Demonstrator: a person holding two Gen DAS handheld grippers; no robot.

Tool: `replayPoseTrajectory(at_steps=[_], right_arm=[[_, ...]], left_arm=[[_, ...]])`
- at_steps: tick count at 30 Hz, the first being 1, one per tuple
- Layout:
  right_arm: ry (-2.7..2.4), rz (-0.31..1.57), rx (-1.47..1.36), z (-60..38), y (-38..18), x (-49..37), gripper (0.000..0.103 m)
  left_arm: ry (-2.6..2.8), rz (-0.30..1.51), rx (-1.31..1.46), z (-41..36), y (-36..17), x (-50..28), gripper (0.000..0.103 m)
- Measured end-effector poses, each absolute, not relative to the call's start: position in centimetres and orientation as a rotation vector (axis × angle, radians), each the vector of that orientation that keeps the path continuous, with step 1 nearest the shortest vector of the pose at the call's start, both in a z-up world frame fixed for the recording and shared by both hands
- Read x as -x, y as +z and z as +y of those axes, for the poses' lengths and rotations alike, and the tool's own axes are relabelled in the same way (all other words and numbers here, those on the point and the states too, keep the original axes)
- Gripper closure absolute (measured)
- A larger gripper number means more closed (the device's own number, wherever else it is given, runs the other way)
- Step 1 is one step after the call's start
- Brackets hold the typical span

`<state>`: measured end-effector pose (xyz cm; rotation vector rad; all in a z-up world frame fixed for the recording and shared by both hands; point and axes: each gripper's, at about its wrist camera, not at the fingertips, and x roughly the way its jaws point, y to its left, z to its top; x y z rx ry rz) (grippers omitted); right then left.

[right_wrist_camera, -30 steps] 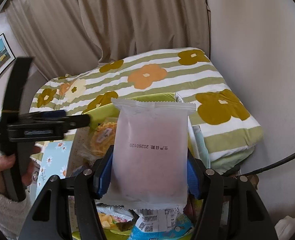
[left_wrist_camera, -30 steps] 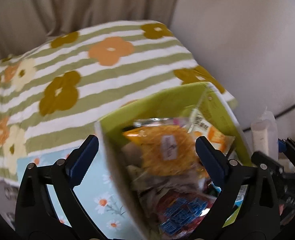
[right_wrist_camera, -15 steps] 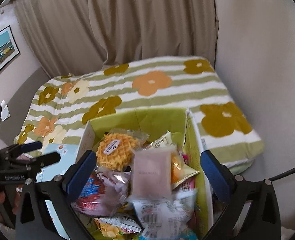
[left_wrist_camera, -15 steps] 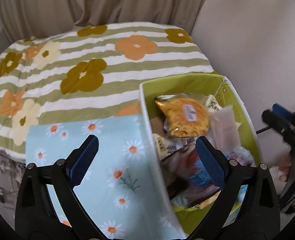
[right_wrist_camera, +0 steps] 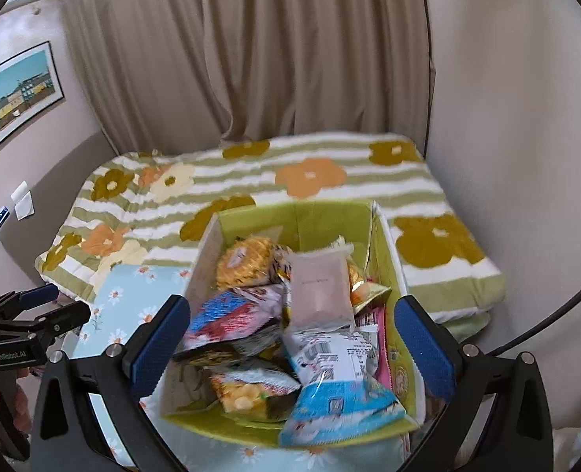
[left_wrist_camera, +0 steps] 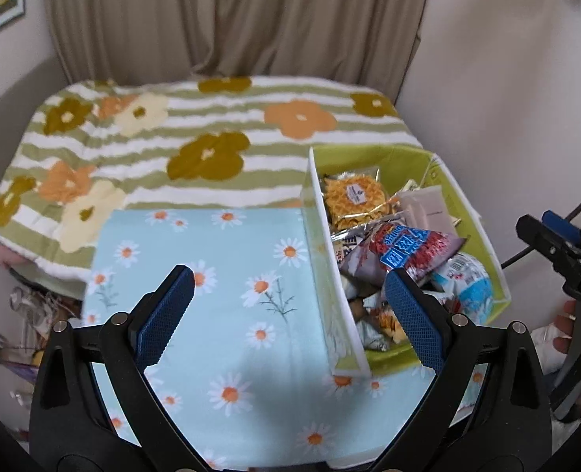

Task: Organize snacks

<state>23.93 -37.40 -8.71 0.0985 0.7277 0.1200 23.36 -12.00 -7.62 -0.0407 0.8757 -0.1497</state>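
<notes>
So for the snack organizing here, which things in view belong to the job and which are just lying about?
Part of the job:
- green box
- pale pink packet, lying on top of the pile
- round waffle packet
- red-and-blue packet
- left gripper, open
- right gripper, jaws just opened, nothing between them

Just lying about:
- floral striped blanket
- daisy-print cloth
- curtain
- framed picture

The left gripper (left_wrist_camera: 288, 320) points steeply downward with its jaws spread wide and nothing between its blue pads (left_wrist_camera: 164, 316). The right gripper (right_wrist_camera: 292, 348) also tilts downward; its jaws have just been opening and now stand at their widest, gripping nothing. At the edge of the left wrist view, fingers (left_wrist_camera: 566, 330) of the person's right hand wrap the other gripper's handle.
</notes>
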Motion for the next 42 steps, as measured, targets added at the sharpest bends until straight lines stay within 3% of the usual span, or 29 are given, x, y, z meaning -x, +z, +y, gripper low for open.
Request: replayPoseTrajectory(at_steps=[8,10,18,42], right_arm=[[0.062,0.591,-0.039,-33.0,-3.2,-15.9,0.000],[0.066,0.580,-0.043,-31.9,-2.7,-13.8,0.000],[0.058,0.538,-0.044,-29.3,-2.7,-8.6,0.000],[0.024,0.478,-0.041,-27.9,-2.1,-5.9,0.000]], left_arm=[[-0.120,0.639,0.023,-8.8,-1.0,-14.1,0.005],[-0.120,0.597,0.030,-7.9,0.2,-11.6,0.000],[-0.089,0.537,0.022,-5.3,1.4,-5.2,0.000],[-0.103,0.487,0.001,-4.6,1.6,-1.6,0.000]])
